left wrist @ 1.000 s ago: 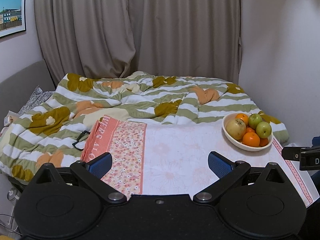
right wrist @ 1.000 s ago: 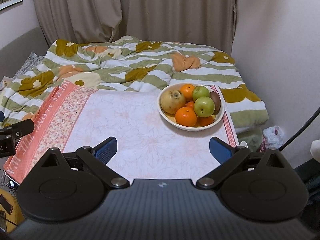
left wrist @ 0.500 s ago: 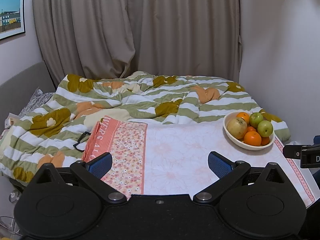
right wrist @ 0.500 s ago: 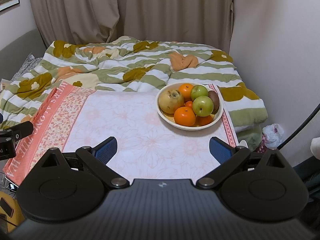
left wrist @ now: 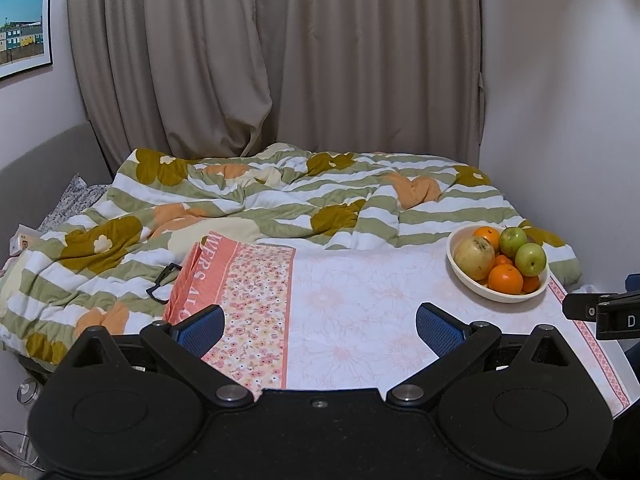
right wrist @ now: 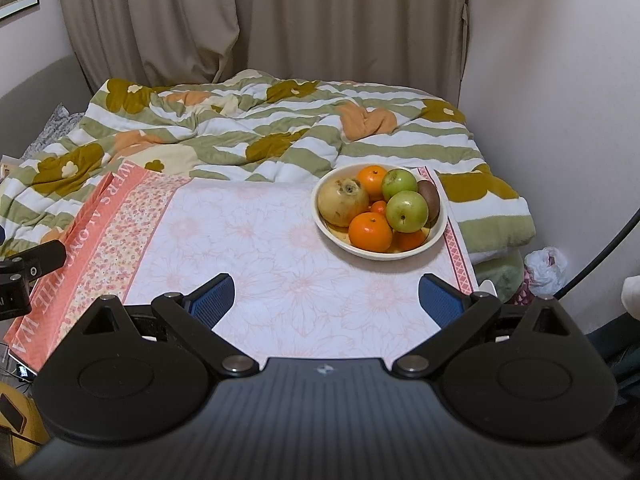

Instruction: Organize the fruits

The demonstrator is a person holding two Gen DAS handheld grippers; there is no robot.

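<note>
A cream bowl (right wrist: 334, 236) of fruit stands on the pink floral cloth (right wrist: 260, 256), toward its far right corner. It holds a yellowish pear-like fruit (right wrist: 343, 201), two green apples (right wrist: 407, 211), several oranges (right wrist: 370, 231) and a brown kiwi (right wrist: 429, 197). My right gripper (right wrist: 326, 298) is open and empty, short of the bowl and over the cloth. In the left wrist view the bowl (left wrist: 464, 276) sits far right. My left gripper (left wrist: 320, 326) is open, empty, over the cloth's left half.
The cloth (left wrist: 360, 304) covers a small table in front of a bed with a striped floral duvet (left wrist: 240, 216). Black glasses (left wrist: 162, 282) lie on the duvet at left. Curtains and walls stand behind. A white plastic bag (right wrist: 546, 266) lies on the floor at right.
Both views have tilted up and pulled back a little, so the bowl sits lower in each frame. Both grippers stay open and empty.
</note>
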